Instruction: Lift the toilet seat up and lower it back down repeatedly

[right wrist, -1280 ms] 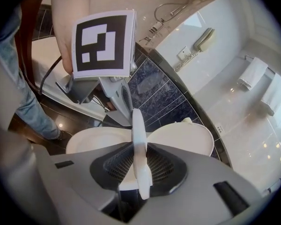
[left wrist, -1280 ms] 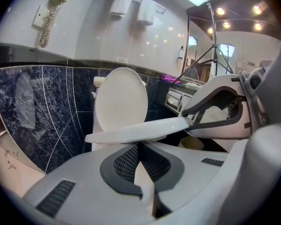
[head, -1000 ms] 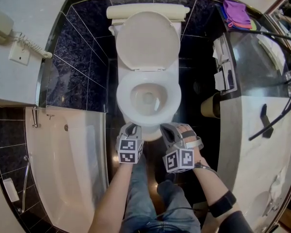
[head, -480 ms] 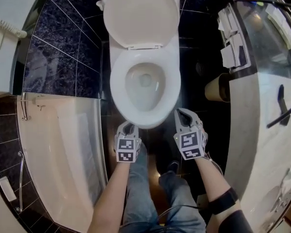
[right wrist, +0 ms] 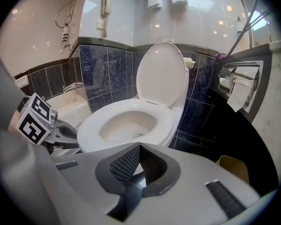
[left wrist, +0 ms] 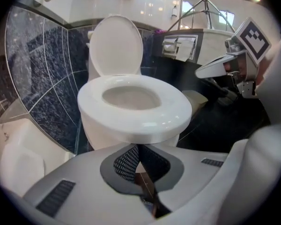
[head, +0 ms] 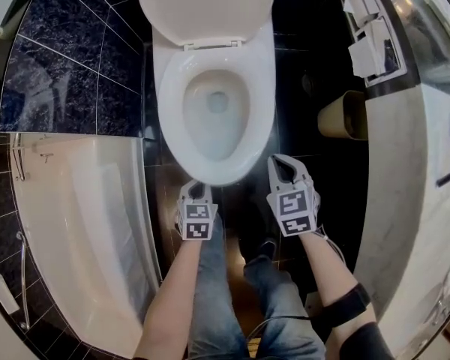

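Note:
A white toilet stands against dark tiles. Its seat (head: 214, 172) (left wrist: 136, 114) (right wrist: 126, 121) lies flat on the bowl and the lid (head: 206, 6) (left wrist: 115, 48) (right wrist: 161, 74) stands raised behind it. My left gripper (head: 196, 191) (left wrist: 138, 147) hangs low at the bowl's front left rim, jaws shut with nothing between them. My right gripper (head: 279, 165) (right wrist: 139, 147) is just off the front right rim, also shut and empty. Neither touches the seat. Each gripper shows in the other's view: the right gripper (left wrist: 220, 67) and the left gripper (right wrist: 61, 131).
A white bathtub (head: 82, 238) runs along the left. A tan waste bin (head: 343, 115) sits on the dark floor right of the bowl, under the paper holders (head: 371, 43). A marble counter (head: 420, 201) fills the right. The person's legs are below the grippers.
Both grippers have sunk toward the bowl's front rim. The right gripper has rolled so its marker cube faces up, and moved right of the rim. The head view has tilted down and closer.

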`<state>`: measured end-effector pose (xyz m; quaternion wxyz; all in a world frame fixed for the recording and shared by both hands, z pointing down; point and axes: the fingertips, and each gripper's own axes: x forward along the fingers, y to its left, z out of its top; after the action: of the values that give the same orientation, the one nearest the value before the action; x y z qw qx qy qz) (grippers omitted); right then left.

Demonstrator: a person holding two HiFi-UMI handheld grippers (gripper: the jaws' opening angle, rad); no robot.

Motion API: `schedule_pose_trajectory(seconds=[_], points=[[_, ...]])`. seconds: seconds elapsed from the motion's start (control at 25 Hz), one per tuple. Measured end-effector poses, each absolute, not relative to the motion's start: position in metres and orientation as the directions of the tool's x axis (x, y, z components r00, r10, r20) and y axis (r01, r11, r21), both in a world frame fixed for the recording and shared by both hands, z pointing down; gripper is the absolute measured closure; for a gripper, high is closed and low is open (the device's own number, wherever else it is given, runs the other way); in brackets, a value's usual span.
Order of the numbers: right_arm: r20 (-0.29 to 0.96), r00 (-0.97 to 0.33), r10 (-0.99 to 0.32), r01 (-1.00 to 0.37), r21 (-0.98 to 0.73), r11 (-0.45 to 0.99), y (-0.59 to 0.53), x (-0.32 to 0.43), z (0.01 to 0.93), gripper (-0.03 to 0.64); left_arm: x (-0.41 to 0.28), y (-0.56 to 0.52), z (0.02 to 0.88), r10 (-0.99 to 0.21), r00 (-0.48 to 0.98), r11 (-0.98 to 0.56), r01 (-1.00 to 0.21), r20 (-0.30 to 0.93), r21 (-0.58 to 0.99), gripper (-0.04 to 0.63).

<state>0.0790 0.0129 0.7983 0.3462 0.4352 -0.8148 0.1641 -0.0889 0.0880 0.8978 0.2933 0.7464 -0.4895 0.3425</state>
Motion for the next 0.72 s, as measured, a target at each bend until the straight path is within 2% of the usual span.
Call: schedule_pose_trajectory(seconds=[0.44,0.72], points=[[0.725,-0.371,-0.580,-0.822,0.033,0.568,0.017,0.086,0.802,0.597,-0.090,0.105,0.929,-0.433,0.264,-0.326,-0.937,0.862,0.123,0.600],[0.728,-0.366,-0.580,-0.830,0.026,0.557,0.022,0.091,0.769,0.597,-0.090,0.104,0.877,-0.456,0.275,-0.311,-0.940,0.846,0.138,0.598]])
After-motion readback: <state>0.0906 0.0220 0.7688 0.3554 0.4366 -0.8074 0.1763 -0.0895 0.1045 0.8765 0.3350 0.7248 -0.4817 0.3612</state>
